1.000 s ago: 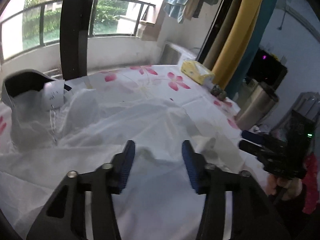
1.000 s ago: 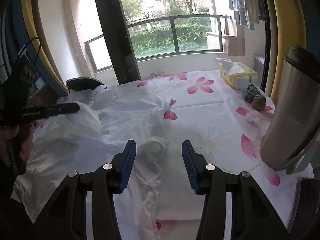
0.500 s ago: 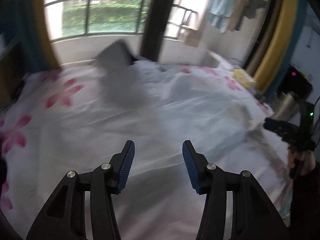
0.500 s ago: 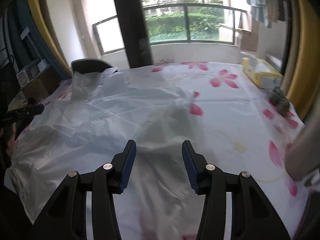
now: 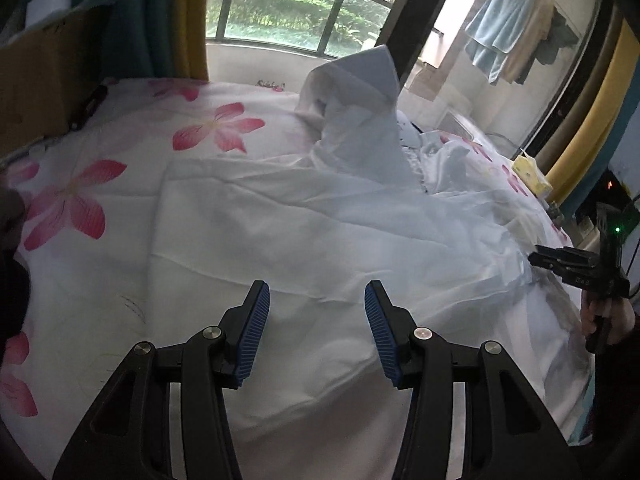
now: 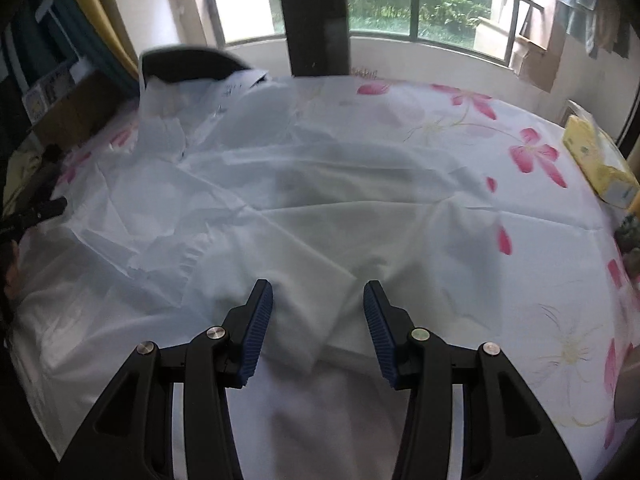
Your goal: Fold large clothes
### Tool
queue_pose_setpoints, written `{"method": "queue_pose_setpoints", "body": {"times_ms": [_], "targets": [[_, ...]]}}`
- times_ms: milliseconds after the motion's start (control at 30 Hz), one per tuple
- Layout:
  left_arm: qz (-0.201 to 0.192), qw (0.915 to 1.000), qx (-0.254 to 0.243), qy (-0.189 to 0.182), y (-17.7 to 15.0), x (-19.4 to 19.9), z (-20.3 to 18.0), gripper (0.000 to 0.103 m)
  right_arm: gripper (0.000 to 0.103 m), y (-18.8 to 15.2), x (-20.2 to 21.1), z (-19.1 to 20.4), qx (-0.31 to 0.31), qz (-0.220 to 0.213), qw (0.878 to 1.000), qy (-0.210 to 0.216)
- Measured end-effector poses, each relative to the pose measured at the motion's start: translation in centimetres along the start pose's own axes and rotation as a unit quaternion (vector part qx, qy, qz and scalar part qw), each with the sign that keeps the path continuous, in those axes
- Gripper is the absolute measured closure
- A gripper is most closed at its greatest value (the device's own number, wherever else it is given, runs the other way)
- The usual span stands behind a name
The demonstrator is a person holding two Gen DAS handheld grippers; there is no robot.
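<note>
Hovering L tool [image 5: 317, 334] released over white garment [image 5: 320, 216] | R tool [image 6: 318, 334] closing, unclamped, cloth between | tissue box [image 6: 600, 168] yellow

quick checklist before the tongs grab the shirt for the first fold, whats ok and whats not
1. Left tongs open, nothing clamped: ok.
2. Right tongs have just been closing; cloth of the white shirt lies between the pads, but they are not pressing it: ok.
3. Shirt spread flat on the flowered sheet: not ok, the collar stands up and folds bunch near it.
4. Left tongs over a shirt edge: cannot tell, only smooth cloth below.
5. Tissue box clear of the shirt: ok.
</note>
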State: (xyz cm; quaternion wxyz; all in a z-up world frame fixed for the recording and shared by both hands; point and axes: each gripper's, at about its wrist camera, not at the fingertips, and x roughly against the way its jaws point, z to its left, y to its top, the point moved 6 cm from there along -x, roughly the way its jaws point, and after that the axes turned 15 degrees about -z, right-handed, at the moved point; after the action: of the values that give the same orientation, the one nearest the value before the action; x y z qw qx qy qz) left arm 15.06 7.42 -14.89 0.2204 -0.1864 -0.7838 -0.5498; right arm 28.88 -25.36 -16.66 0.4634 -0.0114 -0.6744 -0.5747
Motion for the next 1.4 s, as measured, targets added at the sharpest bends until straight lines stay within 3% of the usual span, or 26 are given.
{"method": "queue_pose_setpoints", "body": {"times_ms": [67,167,467,733,933,1033,1067,1100,1233,1400], "targets": [[0.004,1.0,0.003,-0.003,-0.1,-0.3,0.5,0.051,0.1,0.2,-0.2,0.4,0.012,0.003,1.0,0.001],[0.008,0.9999,0.007,-0.006,-0.2,-0.6,1.0,0.051,0.1,1.3,0.0,0.8,0.051,-0.003,0.999,-0.017],[0.008,0.9999,0.009,-0.004,0.2,-1.4,0.9,0.051,0.1,5.8,0.5,-0.5,0.078,-0.042,0.995,-0.052],[0.019,0.9995,-0.012,0.022,1.0,-1.7,1.0,0.051,0.099,3.3,-2.2,-1.7,0.057,0.0,0.997,-0.052],[-0.014,0.9975,-0.069,-0.006,5.8,-2.1,-2.2,0.051,0.091,3.4,-1.2,-2.0,0.055,-0.004,0.997,-0.063],[-0.031,0.9941,-0.102,-0.023,8.5,-2.9,-4.3,0.051,0.069,3.9,-0.7,-2.2,0.056,-0.011,0.996,-0.066],[-0.041,0.9921,-0.115,-0.027,9.6,-3.2,-5.1,0.051,0.056,4.1,-0.4,-2.4,0.055,-0.015,0.996,-0.067],[-0.05,0.9902,-0.126,-0.033,10.5,-3.5,-5.8,0.051,0.054,4.3,-0.2,-2.5,0.053,-0.02,0.996,-0.069],[-0.066,0.9856,-0.15,-0.041,13.2,-5.6,-7.5,0.051,0.054,5.4,0.1,-2.9,0.054,-0.03,0.995,-0.073],[-0.061,0.9861,-0.144,-0.055,15.3,-8.9,-8.2,0.05,0.054,7.0,0.0,-3.3,0.062,-0.039,0.994,-0.077]]}}
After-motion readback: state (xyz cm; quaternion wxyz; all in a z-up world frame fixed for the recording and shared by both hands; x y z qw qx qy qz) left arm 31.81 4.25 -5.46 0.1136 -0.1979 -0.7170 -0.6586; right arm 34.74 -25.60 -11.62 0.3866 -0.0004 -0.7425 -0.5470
